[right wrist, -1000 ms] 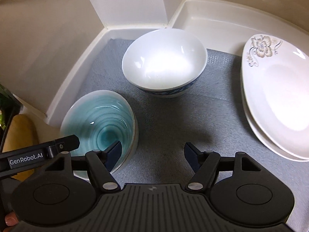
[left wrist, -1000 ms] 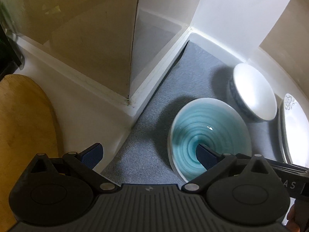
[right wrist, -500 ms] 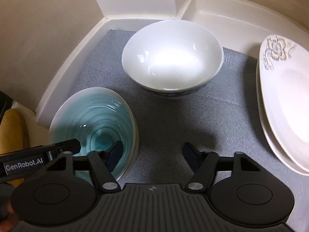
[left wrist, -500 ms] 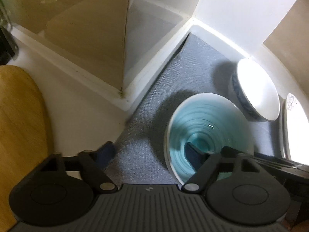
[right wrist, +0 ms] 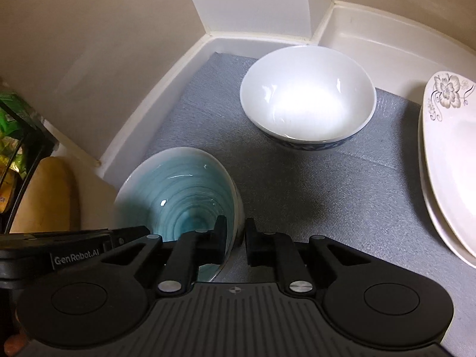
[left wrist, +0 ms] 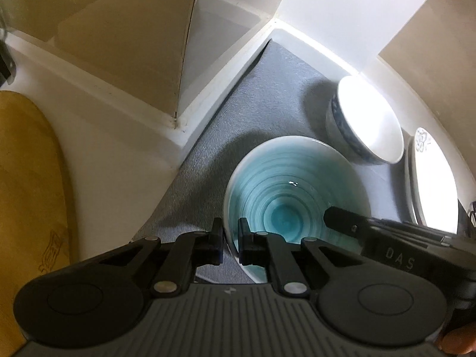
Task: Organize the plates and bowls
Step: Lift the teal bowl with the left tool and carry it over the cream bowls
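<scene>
A teal bowl point(left wrist: 294, 196) with ring pattern stands on a grey mat point(left wrist: 267, 89); it also shows in the right wrist view point(right wrist: 181, 190). My left gripper point(left wrist: 230, 241) is shut on its left rim, one finger inside, one outside. My right gripper point(right wrist: 236, 238) is shut on its right rim the same way. A white bowl point(right wrist: 308, 101) with a blue band stands behind it, also in the left wrist view point(left wrist: 369, 119). Stacked white floral plates point(right wrist: 446, 154) lie at the right, also in the left wrist view point(left wrist: 431, 178).
The grey mat point(right wrist: 327, 193) lies in a white-rimmed corner recess with beige and white walls point(right wrist: 253, 0). A wooden board point(left wrist: 26, 178) lies to the left on the white counter. A rack with green packets point(right wrist: 12, 136) is at the far left.
Both grippers went from open to shut on opposite sides of the teal bowl's rim. Both moved slightly forward toward the bowl.
</scene>
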